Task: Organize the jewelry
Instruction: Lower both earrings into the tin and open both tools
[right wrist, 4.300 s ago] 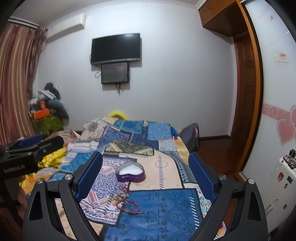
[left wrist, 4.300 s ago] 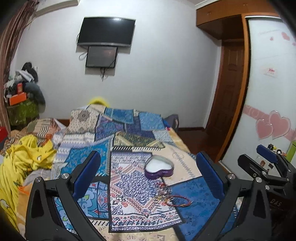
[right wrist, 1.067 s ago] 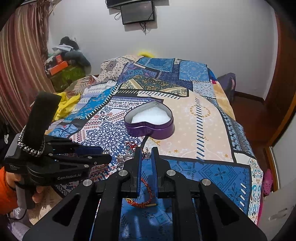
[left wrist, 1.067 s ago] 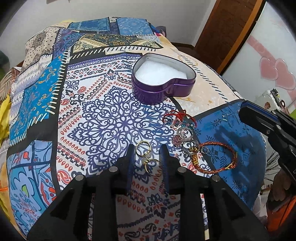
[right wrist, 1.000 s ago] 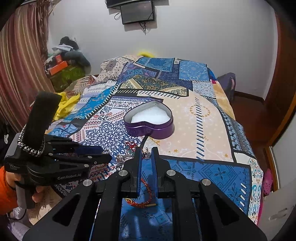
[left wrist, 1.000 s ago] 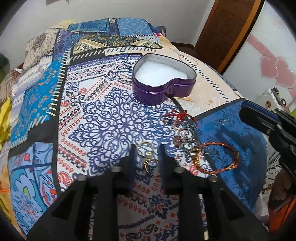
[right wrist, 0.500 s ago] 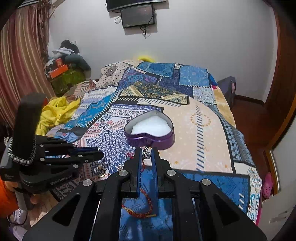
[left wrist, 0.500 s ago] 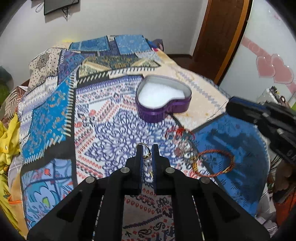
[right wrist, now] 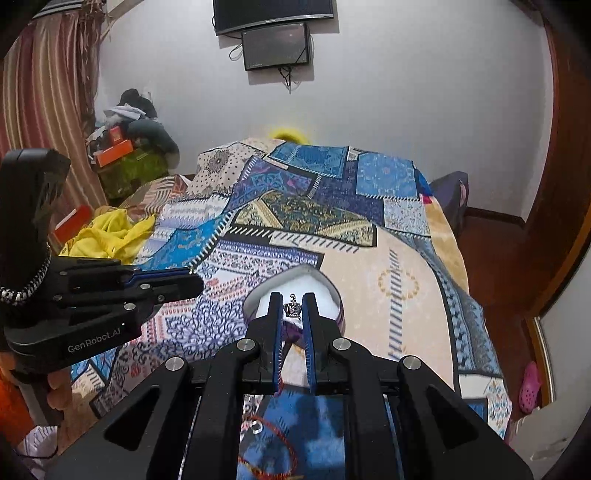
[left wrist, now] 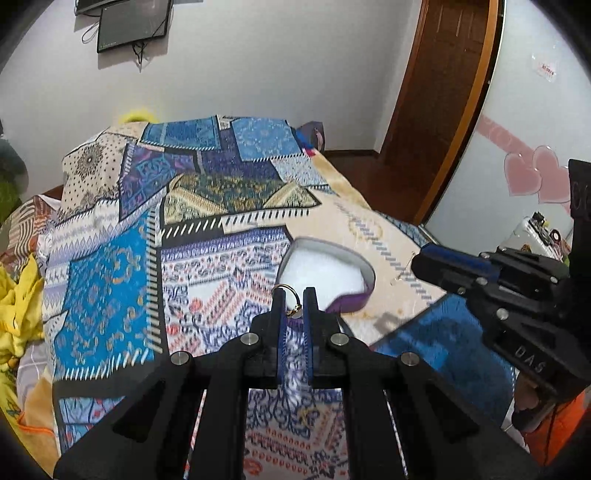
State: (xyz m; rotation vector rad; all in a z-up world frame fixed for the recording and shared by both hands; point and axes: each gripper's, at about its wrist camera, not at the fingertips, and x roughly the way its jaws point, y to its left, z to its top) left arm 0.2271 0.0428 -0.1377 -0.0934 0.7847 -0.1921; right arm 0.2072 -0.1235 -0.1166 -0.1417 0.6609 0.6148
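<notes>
A purple heart-shaped tin (left wrist: pixel 354 299) with a white lining lies open on the patchwork bedspread (left wrist: pixel 221 206). My left gripper (left wrist: pixel 293 297) is shut on a gold ring (left wrist: pixel 290 299) and holds it in the air just short of the tin. My right gripper (right wrist: pixel 293 304) is shut on a small silver crown charm (right wrist: pixel 293 309) and holds it over the near part of the tin (right wrist: pixel 328 291). A red cord bracelet (right wrist: pixel 273 443) lies on the blue patch beneath the right gripper. Each gripper shows from the side in the other's view.
A heap of yellow cloth (right wrist: pixel 110 232) lies on the bed's left side. Clutter is piled in the far left corner (right wrist: pixel 129 155). A wooden door (left wrist: pixel 436 103) and bare floor lie to the right of the bed. A TV (right wrist: pixel 273 14) hangs on the far wall.
Both grippers shut on jewelry, lifted off the bedspread and moved toward the heart tin. The left one took the gold ring, the right one holds the crown charm.
</notes>
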